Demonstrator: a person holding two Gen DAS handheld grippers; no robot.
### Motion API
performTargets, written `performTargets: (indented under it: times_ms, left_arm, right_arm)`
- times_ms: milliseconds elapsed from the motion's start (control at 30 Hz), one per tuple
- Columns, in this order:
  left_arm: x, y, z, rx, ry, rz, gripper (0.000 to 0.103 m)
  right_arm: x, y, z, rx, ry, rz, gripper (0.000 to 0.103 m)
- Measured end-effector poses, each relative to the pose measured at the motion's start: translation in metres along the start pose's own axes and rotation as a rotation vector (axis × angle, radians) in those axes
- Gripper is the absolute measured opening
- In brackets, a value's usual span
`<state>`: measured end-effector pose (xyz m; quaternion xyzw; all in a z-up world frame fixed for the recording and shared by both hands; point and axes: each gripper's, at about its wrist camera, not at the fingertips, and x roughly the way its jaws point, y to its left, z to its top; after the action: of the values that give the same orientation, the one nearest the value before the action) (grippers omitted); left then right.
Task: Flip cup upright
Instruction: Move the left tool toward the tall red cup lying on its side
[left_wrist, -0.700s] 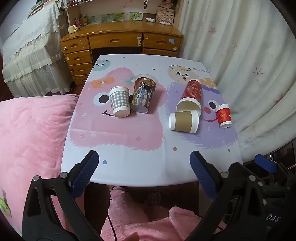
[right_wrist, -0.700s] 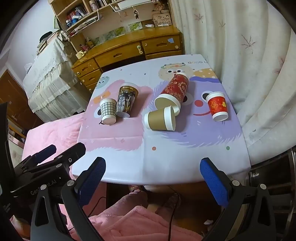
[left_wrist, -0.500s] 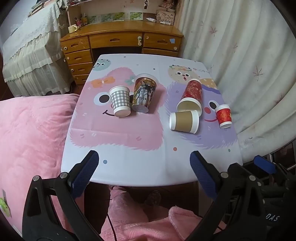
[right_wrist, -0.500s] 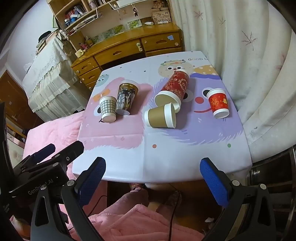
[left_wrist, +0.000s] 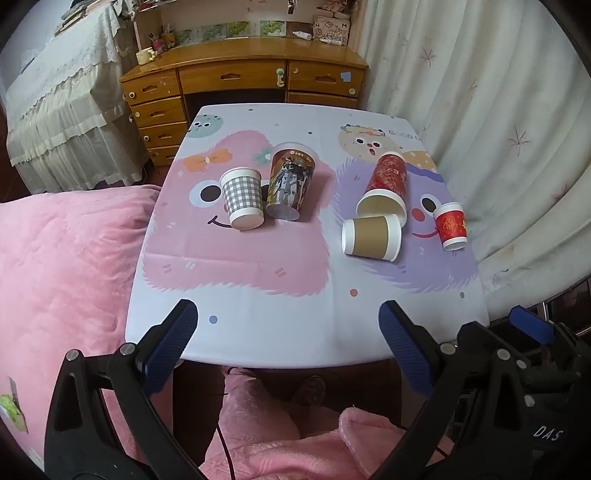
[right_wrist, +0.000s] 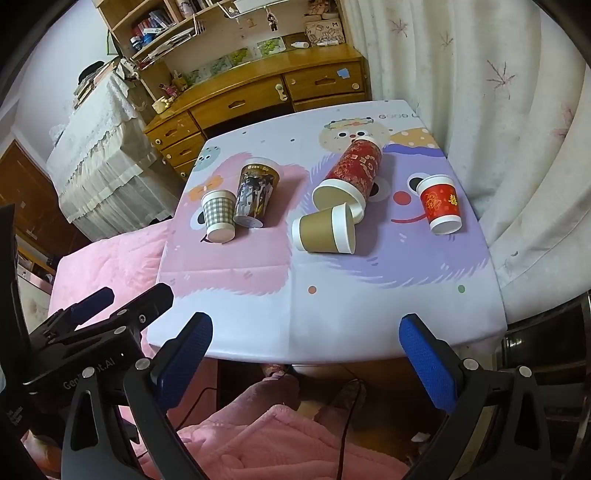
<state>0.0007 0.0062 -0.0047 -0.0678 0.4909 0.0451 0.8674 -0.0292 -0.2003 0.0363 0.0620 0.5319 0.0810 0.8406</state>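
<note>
Several paper cups are on the cartoon-print table (left_wrist: 236, 280). A brown cup (left_wrist: 371, 238) (right_wrist: 323, 230) and a tall red cup (left_wrist: 386, 186) (right_wrist: 349, 173) lie on their sides, touching. A small red cup (left_wrist: 450, 225) (right_wrist: 439, 203), a grey checked cup (left_wrist: 243, 201) (right_wrist: 218, 216) and a tall dark printed cup (left_wrist: 290, 184) (right_wrist: 255, 194) stand upside down. My left gripper (left_wrist: 288, 321) and right gripper (right_wrist: 304, 332) are both open and empty, held off the table's near edge.
A wooden desk with drawers (left_wrist: 240, 81) stands behind the table. A white curtain (left_wrist: 498, 110) hangs along the right side. A pink quilt (left_wrist: 62, 266) lies to the left. The person's pink-clad legs (left_wrist: 266, 424) are below the near edge.
The right gripper has moved closer to the table, so the cups look larger in its view. The left view barely changed. No cup moved.
</note>
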Motion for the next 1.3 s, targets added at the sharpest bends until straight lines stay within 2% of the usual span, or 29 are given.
performTargets:
  times_ms: [500,733,1133,1300]
  left_arm:
    - [0.000,0.000,-0.012,0.005,-0.002,0.020,0.097]
    - [-0.008,-0.009,-0.017,0.036,-0.006,0.027,0.097]
    - [0.001,-0.003,0.006,0.062,-0.002,-0.007,0.096]
    - [0.010,0.005,0.020,0.076,0.023,-0.025,0.096]
  right_arm:
    - [0.002,0.003,-0.008,-0.003,0.007,0.010,0.103]
    - [-0.003,-0.012,-0.008,0.041,0.005,0.021,0.103]
    - [0.000,-0.008,-0.003,0.080,0.013,-0.008,0.103]
    - [0.000,-0.001,0.001,0.104,-0.005,-0.028,0.103]
